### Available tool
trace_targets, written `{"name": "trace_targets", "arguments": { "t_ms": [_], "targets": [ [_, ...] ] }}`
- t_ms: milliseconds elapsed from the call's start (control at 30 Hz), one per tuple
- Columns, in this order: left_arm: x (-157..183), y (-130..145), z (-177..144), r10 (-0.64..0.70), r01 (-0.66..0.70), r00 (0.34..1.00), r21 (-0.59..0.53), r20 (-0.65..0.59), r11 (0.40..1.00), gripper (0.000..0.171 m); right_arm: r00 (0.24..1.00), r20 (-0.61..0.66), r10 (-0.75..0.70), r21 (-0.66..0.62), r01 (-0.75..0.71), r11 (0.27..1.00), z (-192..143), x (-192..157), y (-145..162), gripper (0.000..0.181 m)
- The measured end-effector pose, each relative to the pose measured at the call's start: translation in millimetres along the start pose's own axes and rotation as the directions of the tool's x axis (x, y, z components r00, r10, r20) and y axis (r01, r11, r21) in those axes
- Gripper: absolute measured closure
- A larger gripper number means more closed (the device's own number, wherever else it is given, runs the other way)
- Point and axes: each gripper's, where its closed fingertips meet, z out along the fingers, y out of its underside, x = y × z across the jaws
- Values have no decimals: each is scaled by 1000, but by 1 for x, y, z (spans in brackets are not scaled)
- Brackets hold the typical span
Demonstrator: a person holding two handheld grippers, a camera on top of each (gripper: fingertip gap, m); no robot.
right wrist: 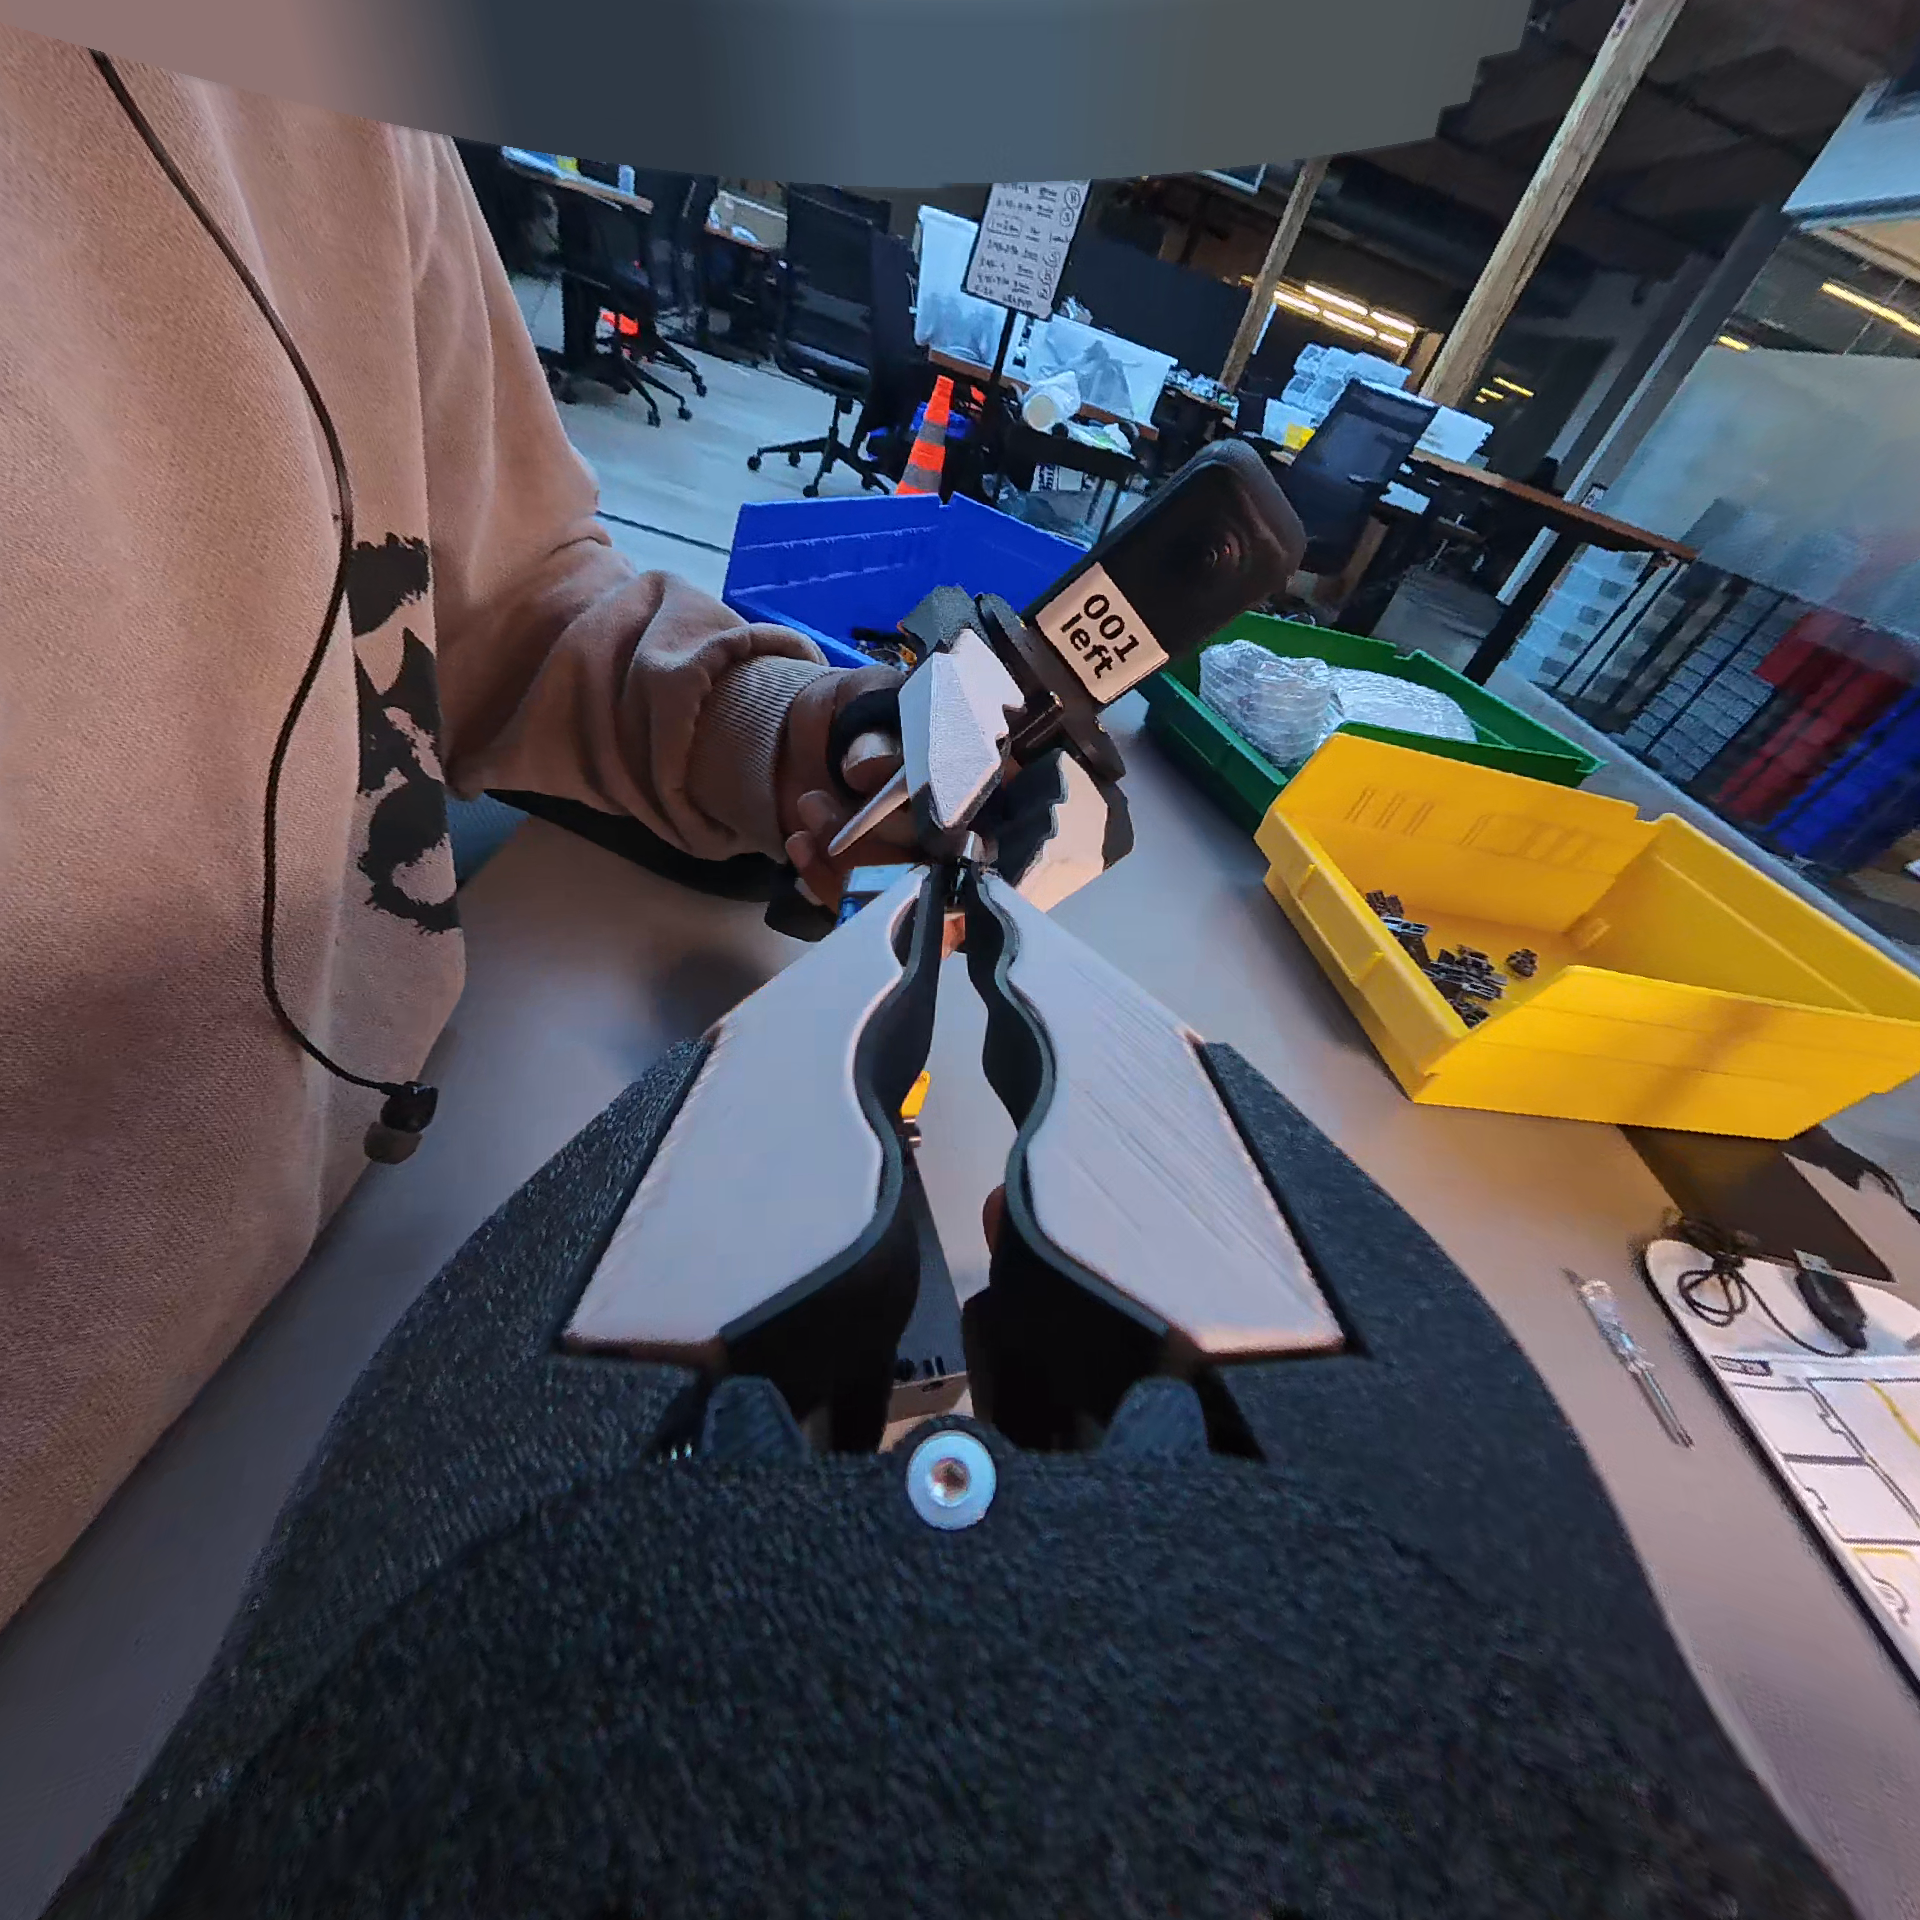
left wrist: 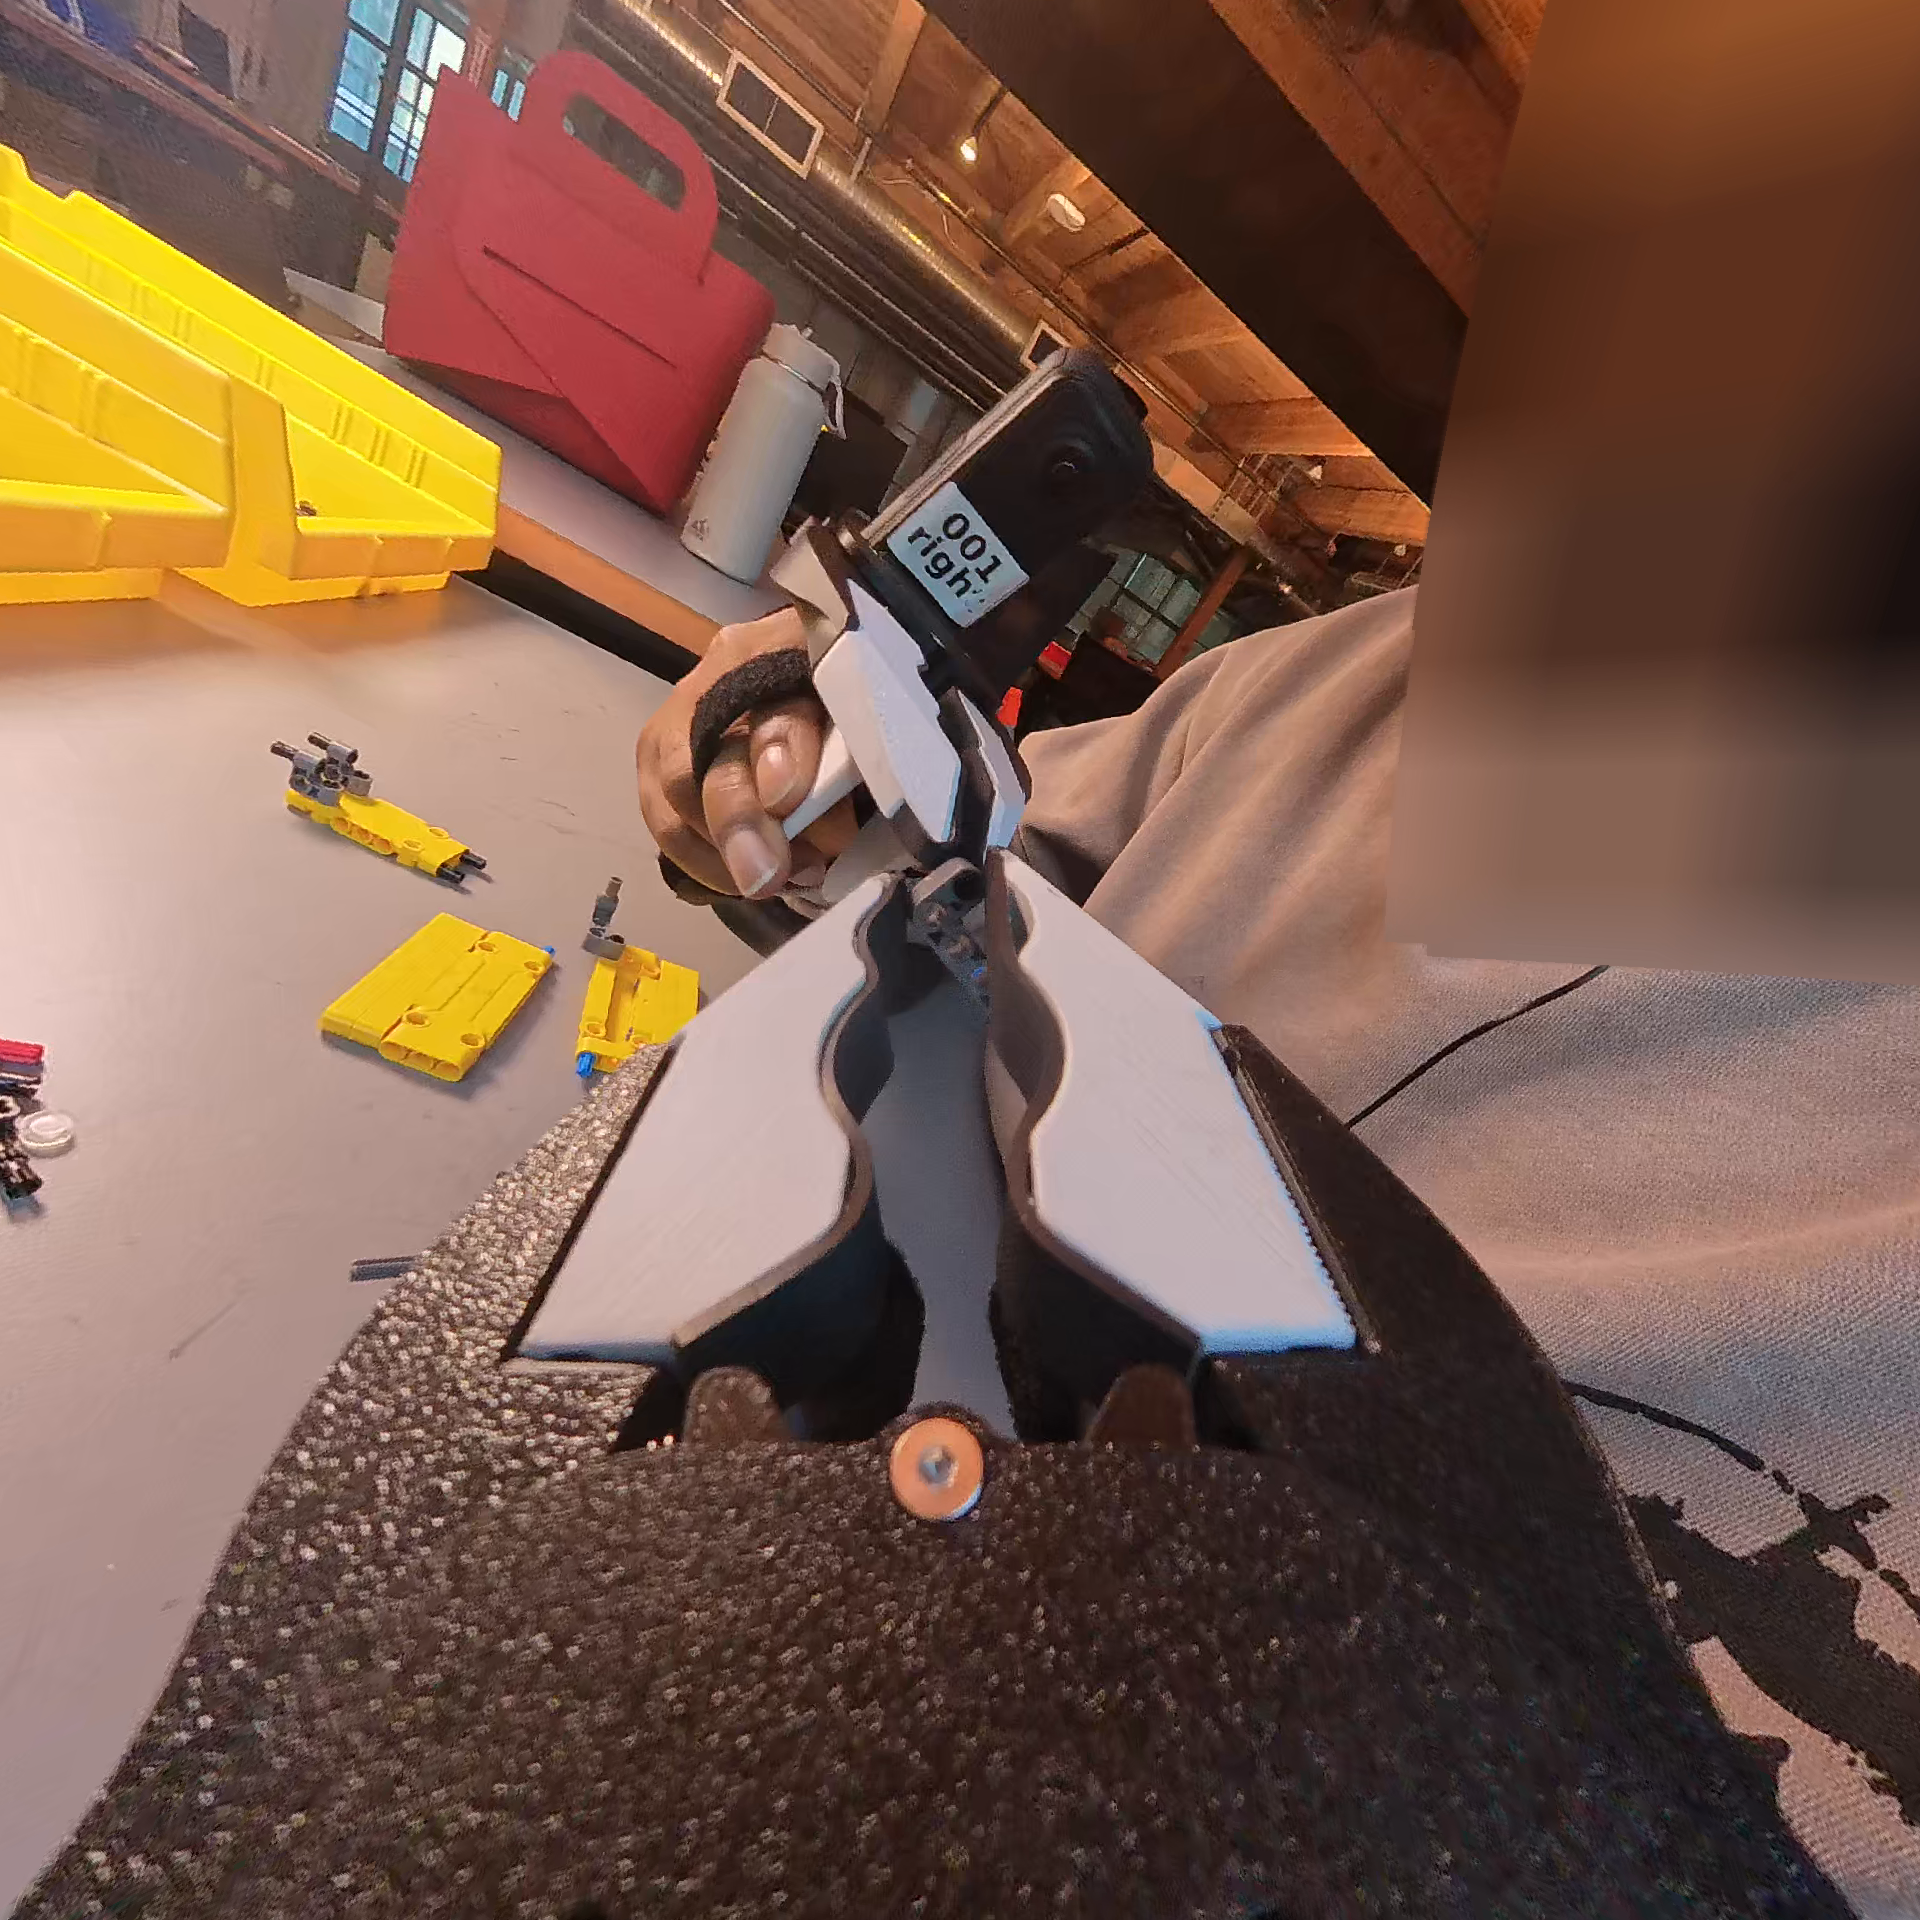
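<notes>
Though unseen rightward, yellow panels (left wrist: pixel 436 997) near left tool's (left wrist: pixel 940 885) dark piece (left wrist: pixel 954 909)

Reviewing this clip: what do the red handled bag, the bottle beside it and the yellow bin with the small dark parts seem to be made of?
Red bag: looks like felt, matte with stiff folded panels and a cut-out handle.
Bottle: probably metal with a matte pale coating and faint sheen; not certain.
Yellow bin: moulded plastic, glossy, with ribbed walls.

Yellow bins (right wrist: pixel 1621 997), red bag (left wrist: pixel 561 301), grey table (left wrist: pixel 208 1195).
</notes>
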Motion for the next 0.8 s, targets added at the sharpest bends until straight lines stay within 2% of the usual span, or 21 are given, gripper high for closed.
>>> {"name": "trace_targets", "arguments": {
  "t_ms": [33, 67, 100, 133, 233, 333, 400, 533, 800],
  "targets": [
    [3, -4, -5, 3, -2, 1000, 29, -25, 1000, 162, 1000, 1, 4, 2, -4, 1000, -2, 1, 0, 181],
    [1, -35, -32, -51, 59, 998, 203, -44, 977, 165, 999, -2, 35, 40, -35, 999, -14, 6, -4, 181],
    [-7, -51, -61, -26, 16, 999, 278, 34, 961, 168, 997, -43, 69, 63, -66, 996, -29, 18, -5, 181],
    [-12, -44, -65, 38, -66, 991, 214, 131, 975, 166, 997, -62, 52, 24, -51, 998, -33, 20, 3, 181],
    [-16, -21, -32, 78, -90, 987, 82, 139, 993, 164, 999, -26, 20, 2, -20, 1000, -7, 6, 12, 181],
    [-21, -12, -31, 191, -193, 959, -9, 209, 981, 165, 996, -49, 79, 63, -76, 995, -8, 19, 7, 181],
    [-27, -4, -31, 243, -234, 936, -66, 256, 970, 165, 992, -38, 118, 89, -114, 989, -9, 18, 7, 169],
    [-25, 0, -24, 293, -277, 918, -99, 267, 956, 165, 988, -16, 154, 110, -151, 982, -6, 13, 5, 163],
    [-15, -8, -21, 385, -381, 882, -68, 271, 922, 165, 971, 24, 237, 159, -237, 958, -7, 12, 1, 162]
  ]
}}
